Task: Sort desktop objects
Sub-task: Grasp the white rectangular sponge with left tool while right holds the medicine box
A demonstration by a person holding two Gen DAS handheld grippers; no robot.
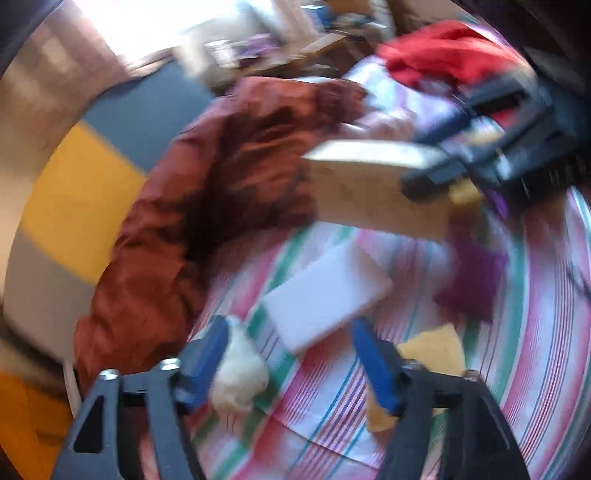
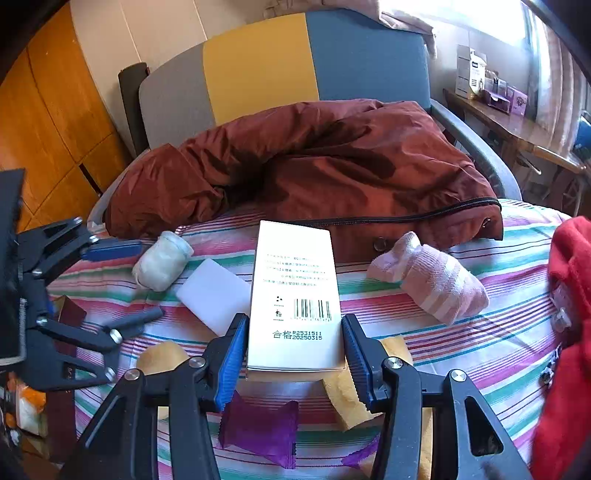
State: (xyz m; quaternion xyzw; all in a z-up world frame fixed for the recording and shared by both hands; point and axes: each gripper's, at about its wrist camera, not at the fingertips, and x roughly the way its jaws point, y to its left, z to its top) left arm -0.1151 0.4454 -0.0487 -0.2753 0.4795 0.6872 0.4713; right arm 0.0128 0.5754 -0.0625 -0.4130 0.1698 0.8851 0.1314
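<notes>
White box (image 2: pixel 295 295) clamped in right gripper (image 2: pixel 295 350); left gripper (image 1: pixel 291 354) jaws wide.

White carton (image 2: pixel 295 295), barcode side up, hangs tilted above the striped cloth. Below lie a flat white sponge block (image 2: pixel 212 295), a rolled cream sock (image 2: pixel 160 260), a pink striped sock (image 2: pixel 436 284) and purple sachets (image 2: pixel 258 430).

Headboard upholstered in grey, yellow and blue panels (image 2: pixel 258 70), set against a pale wall (image 2: pixel 147 29). Orange-brown wooden cabinet doors (image 2: pixel 55 122) to the left. Long wooden side table (image 2: pixel 517 129) at right beneath a bright, curtained window (image 2: pixel 480 18); strong daylight from that side.
</notes>
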